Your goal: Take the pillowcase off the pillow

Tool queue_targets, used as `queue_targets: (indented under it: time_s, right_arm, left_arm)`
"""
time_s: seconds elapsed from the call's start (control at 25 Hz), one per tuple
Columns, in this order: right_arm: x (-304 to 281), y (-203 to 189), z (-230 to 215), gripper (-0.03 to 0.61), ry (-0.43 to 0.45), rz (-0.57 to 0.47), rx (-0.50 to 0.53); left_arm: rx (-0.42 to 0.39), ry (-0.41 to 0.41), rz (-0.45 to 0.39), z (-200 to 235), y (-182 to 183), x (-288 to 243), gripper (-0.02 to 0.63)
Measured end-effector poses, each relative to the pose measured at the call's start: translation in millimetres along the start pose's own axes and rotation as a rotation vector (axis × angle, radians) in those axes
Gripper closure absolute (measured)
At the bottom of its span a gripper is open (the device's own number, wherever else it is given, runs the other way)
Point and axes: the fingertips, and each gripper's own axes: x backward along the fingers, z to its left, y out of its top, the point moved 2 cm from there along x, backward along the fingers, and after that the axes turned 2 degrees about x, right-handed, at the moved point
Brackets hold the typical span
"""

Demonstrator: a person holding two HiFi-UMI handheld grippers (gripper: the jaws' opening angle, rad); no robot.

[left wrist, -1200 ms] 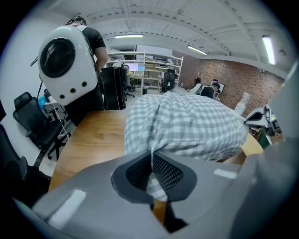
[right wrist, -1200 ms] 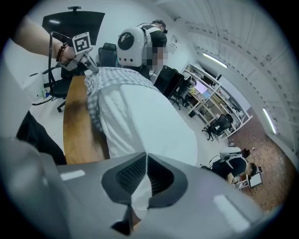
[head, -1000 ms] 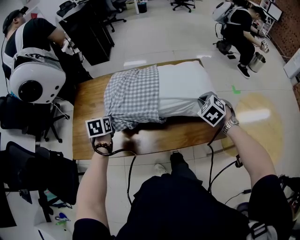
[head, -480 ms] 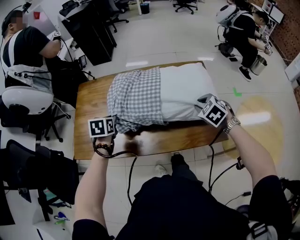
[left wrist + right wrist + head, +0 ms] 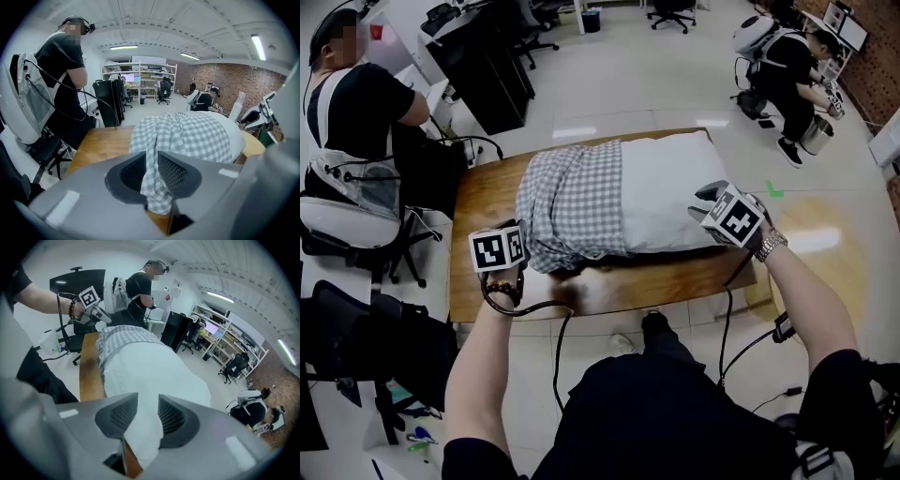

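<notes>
Checked pillowcase (image 5: 572, 202) is sitting bunched over the left half of the white pillow (image 5: 666, 192), leaving the right half bare. Both are lying across the wooden table (image 5: 483, 192).

Left gripper (image 5: 150, 164): its jaws have just been opening and are now slightly parted, with a fold of the pillowcase hem lying loose between them.

Right gripper (image 5: 147, 408): its jaws have also just been opening and are spread around the pillow's bare corner without pinching it.

Judgement: each gripper is working one end, the right anchoring and the left pulling. Both are probably releasing to re-grip.
</notes>
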Motion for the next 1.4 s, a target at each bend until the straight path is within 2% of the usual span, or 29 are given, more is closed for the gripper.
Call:
queue_targets:
  time_s: [0.44,0.72,0.88,1.2,1.4]
  right_arm:
    - [0,41,-36,0.44,0.006,-0.059,-0.008]
    - [-13,69,-70,0.396,0.051,-0.094,-0.021]
    - [-32,86,-94,0.369,0.073,-0.133,-0.029]
    - [-68,105,-140,0.367,0.136,-0.12,-0.057]
    - [-93,118,-178,0.366,0.193,-0.098,-0.076]
  left_arm:
    - [-0.102,-0.037,-0.003,-30,59,-13,0.518]
    - [-0.169,-0.077,0.023,-48,96,-39,0.491]
    - [-0.215,-0.13,0.043,-62,119,-57,0.466]
    - [-0.273,-0.192,0.125,-82,158,-107,0.446]
    - [-0.286,-0.225,0.206,-91,187,-148,0.426]
